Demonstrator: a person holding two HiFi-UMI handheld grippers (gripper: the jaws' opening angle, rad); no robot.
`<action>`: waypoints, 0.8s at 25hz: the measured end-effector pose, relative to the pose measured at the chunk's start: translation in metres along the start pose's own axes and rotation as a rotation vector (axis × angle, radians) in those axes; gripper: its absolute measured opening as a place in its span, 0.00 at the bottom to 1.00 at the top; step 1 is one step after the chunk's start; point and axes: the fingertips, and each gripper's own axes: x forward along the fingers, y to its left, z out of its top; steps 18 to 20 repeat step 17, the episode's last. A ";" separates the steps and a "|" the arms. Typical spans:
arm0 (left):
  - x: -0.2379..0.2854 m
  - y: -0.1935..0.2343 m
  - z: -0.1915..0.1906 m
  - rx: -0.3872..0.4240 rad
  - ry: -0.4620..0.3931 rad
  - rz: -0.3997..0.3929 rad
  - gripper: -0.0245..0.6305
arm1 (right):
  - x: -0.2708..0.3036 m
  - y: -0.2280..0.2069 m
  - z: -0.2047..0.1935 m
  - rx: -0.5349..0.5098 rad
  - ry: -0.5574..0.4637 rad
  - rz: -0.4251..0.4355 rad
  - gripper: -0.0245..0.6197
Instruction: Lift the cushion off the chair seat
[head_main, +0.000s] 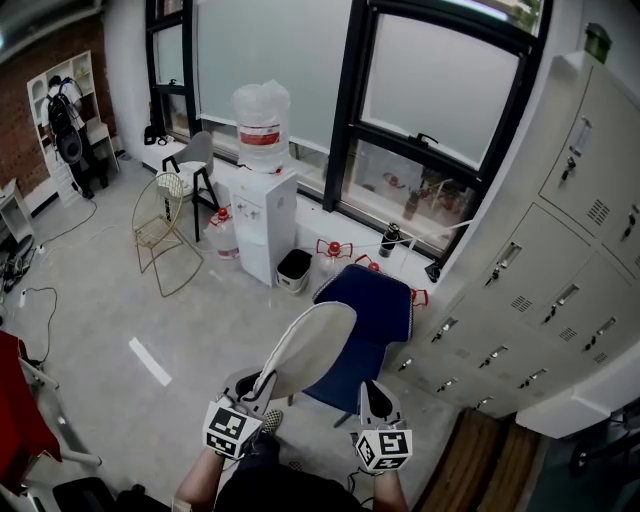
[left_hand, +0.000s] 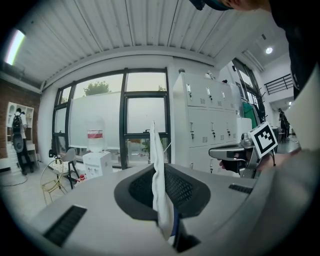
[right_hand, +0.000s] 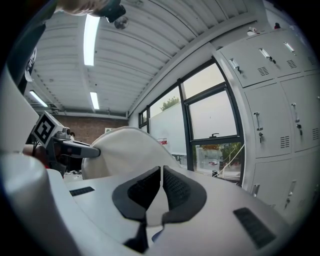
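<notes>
At the left, the left tool (left_hand: 162, 190) is clamped on the near edge of the off-white, flat oval fabric cushion (head_main: 310, 345). The cushion stands tilted and appears lifted above the seat of the blue padded chair (head_main: 378, 300). The right tool (right_hand: 161, 187), its jaws drawn together on nothing, hovers by the seat's front. Gripped by one thin edge only, the cushion could slip free or swing against the chair. Around them lies smooth grey floor (head_main: 110, 300), with a gold wire chair (head_main: 165, 230), a white water dispenser (head_main: 265, 225), dark-framed windows (head_main: 400, 90) and pale metal lockers (head_main: 560, 270).
</notes>
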 end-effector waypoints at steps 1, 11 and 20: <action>0.000 0.000 0.000 0.000 0.001 -0.001 0.10 | 0.000 0.000 0.000 0.002 0.001 0.000 0.09; 0.003 0.001 -0.008 -0.003 0.010 -0.002 0.10 | 0.002 -0.002 -0.007 0.003 0.019 -0.006 0.09; 0.003 0.002 -0.009 0.003 0.015 0.000 0.10 | 0.001 -0.003 -0.008 0.012 0.020 -0.007 0.09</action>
